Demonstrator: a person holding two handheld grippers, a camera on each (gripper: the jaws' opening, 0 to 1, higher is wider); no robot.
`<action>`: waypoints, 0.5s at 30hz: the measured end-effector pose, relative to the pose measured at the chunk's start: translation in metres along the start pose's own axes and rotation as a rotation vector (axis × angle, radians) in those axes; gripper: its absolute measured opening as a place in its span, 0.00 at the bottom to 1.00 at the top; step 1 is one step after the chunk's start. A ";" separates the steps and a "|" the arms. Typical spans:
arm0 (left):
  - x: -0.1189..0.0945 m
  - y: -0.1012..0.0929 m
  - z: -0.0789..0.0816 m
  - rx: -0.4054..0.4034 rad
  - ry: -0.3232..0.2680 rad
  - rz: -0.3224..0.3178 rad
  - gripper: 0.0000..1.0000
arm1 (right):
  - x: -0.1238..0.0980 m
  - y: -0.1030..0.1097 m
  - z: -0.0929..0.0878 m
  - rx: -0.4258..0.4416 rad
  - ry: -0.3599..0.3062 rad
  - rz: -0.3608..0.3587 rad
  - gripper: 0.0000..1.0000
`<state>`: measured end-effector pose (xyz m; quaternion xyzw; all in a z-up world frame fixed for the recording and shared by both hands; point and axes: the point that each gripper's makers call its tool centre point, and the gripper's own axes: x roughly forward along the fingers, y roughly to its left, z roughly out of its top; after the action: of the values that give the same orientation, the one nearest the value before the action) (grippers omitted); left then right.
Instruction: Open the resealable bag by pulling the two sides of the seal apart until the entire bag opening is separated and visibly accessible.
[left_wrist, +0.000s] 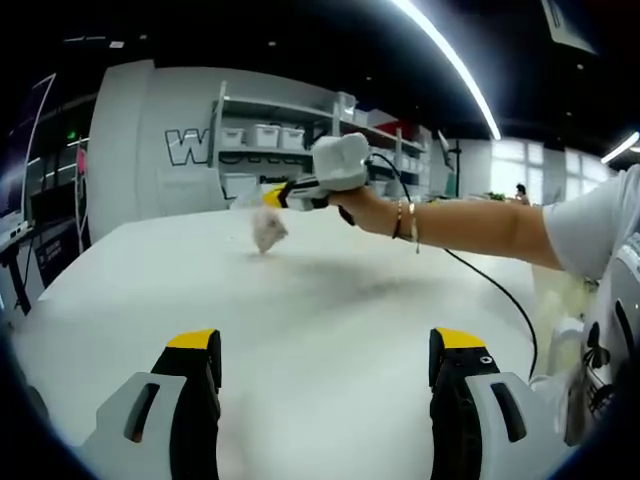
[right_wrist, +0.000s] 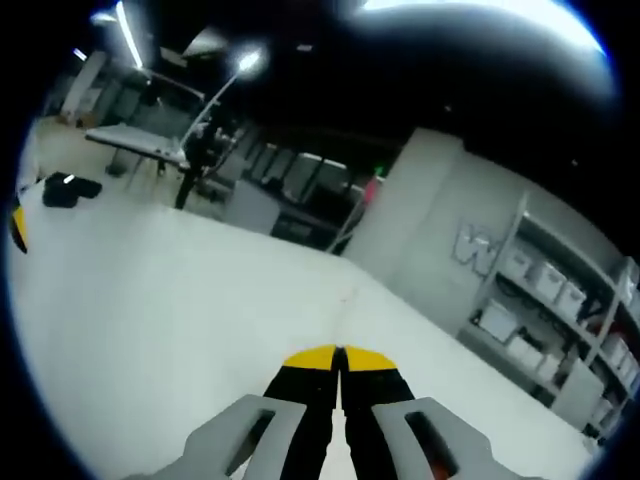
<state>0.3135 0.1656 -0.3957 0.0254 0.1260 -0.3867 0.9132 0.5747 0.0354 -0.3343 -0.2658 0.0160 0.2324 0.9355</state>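
In the left gripper view a small, crumpled, pale resealable bag (left_wrist: 268, 232) hangs just above the white table (left_wrist: 330, 290), far across it. The right gripper (left_wrist: 272, 197), held by a person's hand, is shut on the bag's top edge. My left gripper (left_wrist: 327, 345) stands open near the table's front, well short of the bag, with nothing between its yellow-tipped fingers (left_wrist: 195, 342). In the right gripper view the right gripper (right_wrist: 338, 360) shows its yellow tips pressed together over the table (right_wrist: 150, 300); the bag itself is hidden below them.
A black cable (left_wrist: 500, 290) trails from the right gripper across the table to the person's side. White shelves with bins (left_wrist: 270, 135) stand behind the table. A dark object (right_wrist: 70, 188) lies at the table's far end, and a person (right_wrist: 195, 160) stands beyond it.
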 end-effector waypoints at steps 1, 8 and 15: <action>0.000 0.000 0.000 0.001 -0.001 -0.001 0.84 | -0.001 0.000 0.001 0.002 -0.001 0.001 0.00; -0.001 -0.003 0.004 0.007 -0.009 -0.005 0.84 | -0.013 0.002 0.008 0.003 -0.017 0.005 0.00; -0.001 -0.009 0.006 0.022 -0.011 -0.013 0.84 | -0.026 -0.001 0.014 -0.002 -0.026 -0.002 0.00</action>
<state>0.3074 0.1594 -0.3892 0.0325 0.1168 -0.3941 0.9111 0.5509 0.0305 -0.3180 -0.2637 0.0031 0.2351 0.9355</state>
